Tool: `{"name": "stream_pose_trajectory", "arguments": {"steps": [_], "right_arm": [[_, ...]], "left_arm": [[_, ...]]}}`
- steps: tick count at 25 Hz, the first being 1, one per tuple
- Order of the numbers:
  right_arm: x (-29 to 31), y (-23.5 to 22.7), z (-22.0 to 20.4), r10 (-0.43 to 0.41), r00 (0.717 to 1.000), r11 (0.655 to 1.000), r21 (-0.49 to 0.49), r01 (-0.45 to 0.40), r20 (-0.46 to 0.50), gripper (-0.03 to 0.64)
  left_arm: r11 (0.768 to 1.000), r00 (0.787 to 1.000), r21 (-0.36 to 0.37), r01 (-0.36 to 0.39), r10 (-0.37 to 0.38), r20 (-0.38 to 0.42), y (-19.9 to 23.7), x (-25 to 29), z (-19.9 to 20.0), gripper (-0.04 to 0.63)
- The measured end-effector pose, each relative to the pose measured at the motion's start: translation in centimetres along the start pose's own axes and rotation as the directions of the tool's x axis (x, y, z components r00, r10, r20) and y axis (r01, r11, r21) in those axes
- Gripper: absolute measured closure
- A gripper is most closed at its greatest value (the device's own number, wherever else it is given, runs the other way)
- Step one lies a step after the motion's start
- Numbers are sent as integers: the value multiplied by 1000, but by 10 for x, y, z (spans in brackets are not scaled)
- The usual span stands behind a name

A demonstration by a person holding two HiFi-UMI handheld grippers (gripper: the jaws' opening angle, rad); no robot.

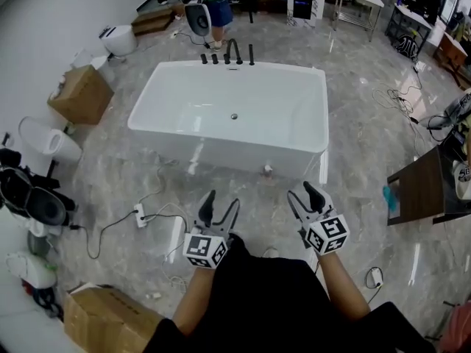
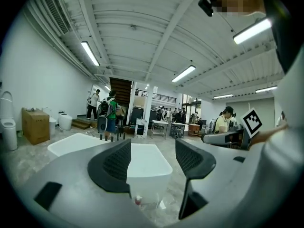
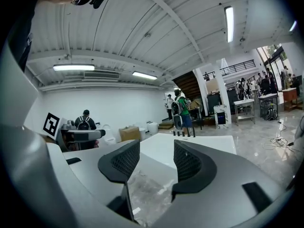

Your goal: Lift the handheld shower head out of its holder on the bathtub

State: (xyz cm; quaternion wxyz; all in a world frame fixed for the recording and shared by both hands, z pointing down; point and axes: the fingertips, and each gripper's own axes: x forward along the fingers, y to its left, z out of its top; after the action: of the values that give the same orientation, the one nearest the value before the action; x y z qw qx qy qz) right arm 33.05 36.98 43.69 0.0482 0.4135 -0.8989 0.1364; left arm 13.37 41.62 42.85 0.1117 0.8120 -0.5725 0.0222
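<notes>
A white freestanding bathtub (image 1: 243, 153) stands in the middle of the marble floor. A row of black fittings (image 1: 234, 51), the tap and the handheld shower head among them, rises from its far rim; I cannot tell which one is the shower head. Both grippers hang close to my body on the tub's near side, far from the fittings. My left gripper (image 1: 222, 201) is open with nothing between its jaws, and so is my right gripper (image 1: 302, 193). The left gripper view looks past open jaws (image 2: 152, 151) to the tub (image 2: 147, 163) and fittings (image 2: 109, 137). The right gripper (image 3: 156, 153) shows the same.
A power strip with a trailing cable (image 1: 141, 214) lies on the floor left of my hands. Cardboard boxes (image 1: 82, 94) (image 1: 110, 318) and toilets (image 1: 51, 142) line the left side. A dark table (image 1: 423, 186) stands at the right. A person (image 1: 213, 2) stands beyond the tub.
</notes>
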Motion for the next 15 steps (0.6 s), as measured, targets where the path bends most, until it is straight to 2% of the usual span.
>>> {"name": "stream_pose_trajectory", "arguments": {"steps": [7, 15], "right_arm": [[39, 10, -15, 31, 999, 999, 22, -30, -40, 417], [112, 22, -8, 28, 996, 1000, -9, -29, -85, 417]], "left_arm": [[999, 1000, -29, -22, 23, 8, 35, 2, 4, 325], [996, 999, -74, -41, 43, 27, 107, 31, 8, 325]]}}
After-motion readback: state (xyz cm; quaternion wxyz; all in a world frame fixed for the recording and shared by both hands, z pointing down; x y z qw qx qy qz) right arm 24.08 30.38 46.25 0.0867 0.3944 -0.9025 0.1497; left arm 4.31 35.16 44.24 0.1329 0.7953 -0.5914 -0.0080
